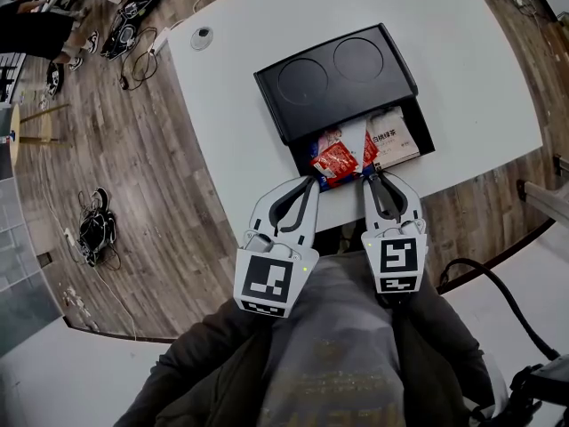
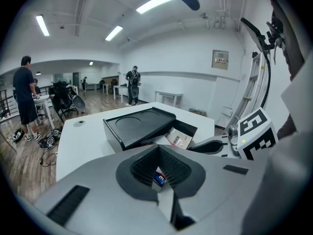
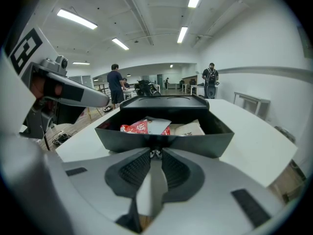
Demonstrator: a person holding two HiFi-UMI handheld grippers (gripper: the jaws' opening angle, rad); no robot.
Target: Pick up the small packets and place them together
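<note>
Black moulded plastic makes up the tray [image 1: 342,78], set near the counter [image 1: 462,52] edge so its open well can collect the packets. A crinkly, glossy red packet [image 1: 335,160] lies there beside a flat pale packet [image 1: 392,138]. The left tool [image 1: 311,181] looks clenched on the red packet's blue-printed edge. The right tool [image 1: 369,175] is closed to a slit at the tray's front wall and seems empty.
</note>
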